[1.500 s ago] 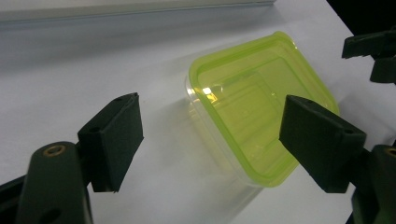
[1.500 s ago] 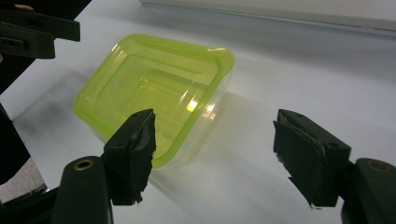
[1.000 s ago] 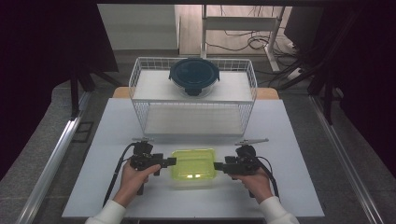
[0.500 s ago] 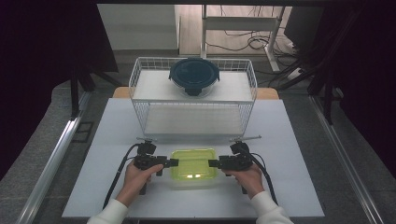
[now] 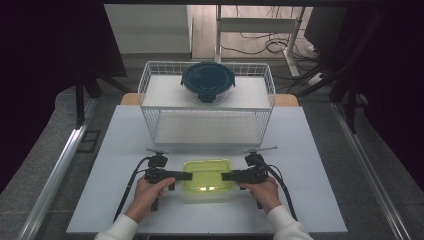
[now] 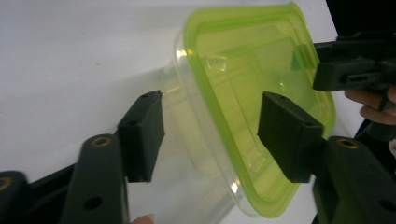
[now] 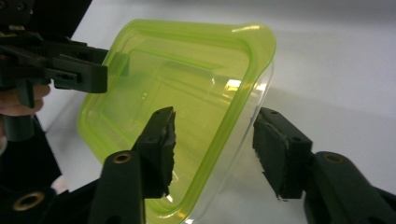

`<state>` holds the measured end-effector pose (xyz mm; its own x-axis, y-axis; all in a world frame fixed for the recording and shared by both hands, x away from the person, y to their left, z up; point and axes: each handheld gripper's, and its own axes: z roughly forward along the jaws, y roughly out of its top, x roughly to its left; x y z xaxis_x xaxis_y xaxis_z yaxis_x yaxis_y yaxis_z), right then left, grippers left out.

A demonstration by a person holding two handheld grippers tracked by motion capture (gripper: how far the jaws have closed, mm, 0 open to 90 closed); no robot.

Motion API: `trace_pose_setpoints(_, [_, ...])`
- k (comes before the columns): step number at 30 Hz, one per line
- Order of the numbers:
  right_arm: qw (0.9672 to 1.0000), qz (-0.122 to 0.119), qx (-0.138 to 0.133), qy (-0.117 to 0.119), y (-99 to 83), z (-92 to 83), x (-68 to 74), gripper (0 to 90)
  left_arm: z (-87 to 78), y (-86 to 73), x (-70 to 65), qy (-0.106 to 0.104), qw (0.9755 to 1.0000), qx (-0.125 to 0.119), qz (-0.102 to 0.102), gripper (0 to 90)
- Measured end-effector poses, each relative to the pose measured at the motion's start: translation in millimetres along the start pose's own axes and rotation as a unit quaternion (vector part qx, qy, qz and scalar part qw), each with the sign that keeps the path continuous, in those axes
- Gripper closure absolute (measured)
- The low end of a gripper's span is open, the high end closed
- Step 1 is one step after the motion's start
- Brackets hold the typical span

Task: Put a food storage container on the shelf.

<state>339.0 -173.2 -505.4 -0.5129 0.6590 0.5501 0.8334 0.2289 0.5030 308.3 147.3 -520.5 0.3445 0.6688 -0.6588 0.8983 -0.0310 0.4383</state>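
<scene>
The clear container with a yellow-green lid (image 5: 207, 175) sits flat on the white counter (image 5: 310, 145), between the two sets of fingers, lid up. Its long axis runs from one gripper to the other, so each short end faces a pair of fingers.

The left gripper (image 6: 205, 133) straddles the container's near end: one finger (image 6: 142, 135) is outside the clear wall, the other (image 6: 287, 135) over the lid, and both stand apart from the plastic. The right gripper (image 7: 212, 151) straddles the opposite end in the same way. Both sets of fingers have just been closing, with the rim between them, but they are spread and not yet pinching.

To do the grip well, both sides should likely close evenly on the rim and keep level, as the thin wall may flex or slip.

Beyond the fingers stands a white wire basket (image 5: 150, 85), with a dark round lidded bowl (image 5: 207, 81) on top.
</scene>
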Motion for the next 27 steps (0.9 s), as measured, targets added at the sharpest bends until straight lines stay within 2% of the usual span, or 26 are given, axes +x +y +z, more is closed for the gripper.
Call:
trace_pose_setpoints(1, [0.9999,0.008,0.000,0.010,-0.3,0.5,-1.0,53.1,0.5,-0.1,-0.7,-0.006,1.0000,0.002,0.000,48.1])
trace_pose_setpoints(3, [0.9997,0.017,0.000,0.018,-0.8,0.7,-2.0,54.6,0.7,0.0,-1.3,-0.005,1.0000,0.003,-0.004,51.6])
trace_pose_setpoints(5, [0.9996,0.021,0.000,0.017,-1.0,-1.2,-2.1,59.0,-1.8,0.6,-0.9,-0.005,0.9999,0.000,-0.012,55.5])
trace_pose_setpoints(7, [0.9995,0.025,0.000,0.017,-1.7,-3.6,-1.9,65.2,-4.5,0.6,-1.6,-0.003,0.9999,-0.003,-0.011,59.5])
trace_pose_setpoints(8, [0.9997,0.021,0.004,0.009,-2.7,-4.6,-1.1,68.1,-5.2,0.5,-2.1,-0.002,0.9999,-0.004,-0.011,60.9])
trace_pose_setpoints(13, [0.9995,0.028,0.000,0.013,-6.9,-8.8,1.0,72.4,-9.4,-0.9,-5.0,-0.002,0.9999,-0.009,-0.007,65.1])
trace_pose_setpoints(14, [0.9995,0.028,0.000,0.013,-7.3,-10.4,1.6,73.1,-10.1,-1.4,-6.0,0.004,0.9999,-0.013,-0.003,69.7])
trace_pose_setpoints(20, [0.9995,0.018,-0.016,0.020,-8.5,-18.1,5.1,77.3,-16.5,-2.7,-10.4,0.001,0.9996,-0.027,0.004,76.7])
trace_pose_setpoints(27, [0.9994,-0.003,-0.027,0.023,-8.9,-26.6,9.3,78.4,-24.7,-4.3,-19.8,-0.005,0.9989,-0.042,0.020,77.8])
